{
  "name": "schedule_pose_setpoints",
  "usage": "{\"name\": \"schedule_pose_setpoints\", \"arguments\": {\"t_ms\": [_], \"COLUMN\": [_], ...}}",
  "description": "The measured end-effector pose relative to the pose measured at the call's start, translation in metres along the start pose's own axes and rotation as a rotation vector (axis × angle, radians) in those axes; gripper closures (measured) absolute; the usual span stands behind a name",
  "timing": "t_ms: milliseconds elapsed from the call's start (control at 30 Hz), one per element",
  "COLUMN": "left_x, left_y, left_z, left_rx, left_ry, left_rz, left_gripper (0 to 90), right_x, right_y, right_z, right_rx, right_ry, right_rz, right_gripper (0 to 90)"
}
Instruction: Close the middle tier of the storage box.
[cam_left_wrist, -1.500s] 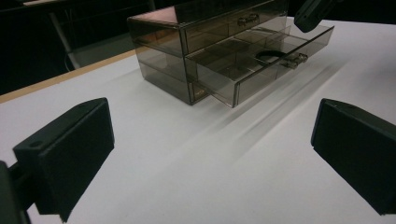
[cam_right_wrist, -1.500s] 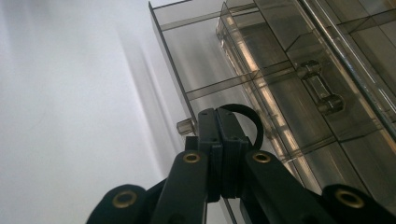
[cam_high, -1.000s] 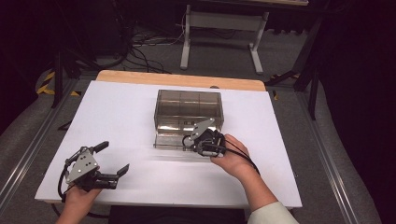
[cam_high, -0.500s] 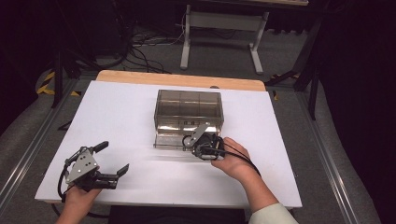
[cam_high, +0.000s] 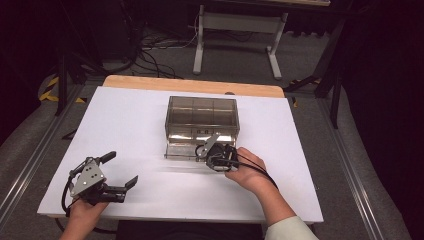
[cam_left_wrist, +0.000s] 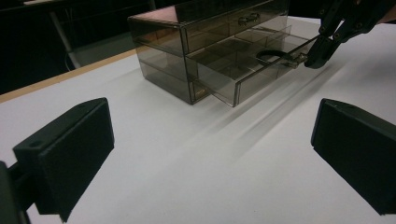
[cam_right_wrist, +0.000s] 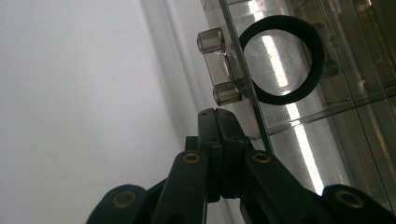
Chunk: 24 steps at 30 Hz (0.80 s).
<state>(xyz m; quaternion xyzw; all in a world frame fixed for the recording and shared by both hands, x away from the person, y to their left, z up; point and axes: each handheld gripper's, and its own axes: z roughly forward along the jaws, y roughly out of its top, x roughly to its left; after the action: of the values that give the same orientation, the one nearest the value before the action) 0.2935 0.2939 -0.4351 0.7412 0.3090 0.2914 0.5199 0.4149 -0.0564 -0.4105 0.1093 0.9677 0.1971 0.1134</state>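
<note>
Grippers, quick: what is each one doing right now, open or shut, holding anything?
Left gripper: open, holding nothing, resting over the table.
Right gripper: jaws shut together, nothing between them, just below the drawer handle.

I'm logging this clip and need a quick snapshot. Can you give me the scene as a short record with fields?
Surface: white table
Main object: smoky clear drawer box
Drawer state: lower drawer pulled partly out
Drawer contents: black ring
Right hand-held gripper: jaws shut, tips at the drawer front, below its handle
Left hand-held gripper: jaws open, holding nothing, near the table's front left, apart from the box
</note>
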Motion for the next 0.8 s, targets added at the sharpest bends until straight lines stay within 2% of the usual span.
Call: {"name": "schedule_pose_setpoints", "arguments": {"t_ms": [167,433,800], "left_x": [-0.0001,-0.0001,-0.0002], "left_y": [0.0000,0.0001,0.0001], "left_z": [-0.0002,-0.0002,-0.0001], "left_rx": [0.000,0.000,0.000], "left_ry": [0.001,0.001,0.000], "left_rz": [0.001,0.001,0.002], "left_gripper": [0.2,0.2,0.2], "right_x": [-0.0005,-0.0007,-0.0076], "right_y": [0.0007,0.0017,0.0007], "right_z": [0.0008,0.0002,-0.0022], "right_rx": [-0.013,-0.015,-0.054], "right_ry": [0.001,-0.008,-0.072], "right_rz": [0.017,0.003,0.049], "right_gripper": [90.0,90.0,90.0]}}
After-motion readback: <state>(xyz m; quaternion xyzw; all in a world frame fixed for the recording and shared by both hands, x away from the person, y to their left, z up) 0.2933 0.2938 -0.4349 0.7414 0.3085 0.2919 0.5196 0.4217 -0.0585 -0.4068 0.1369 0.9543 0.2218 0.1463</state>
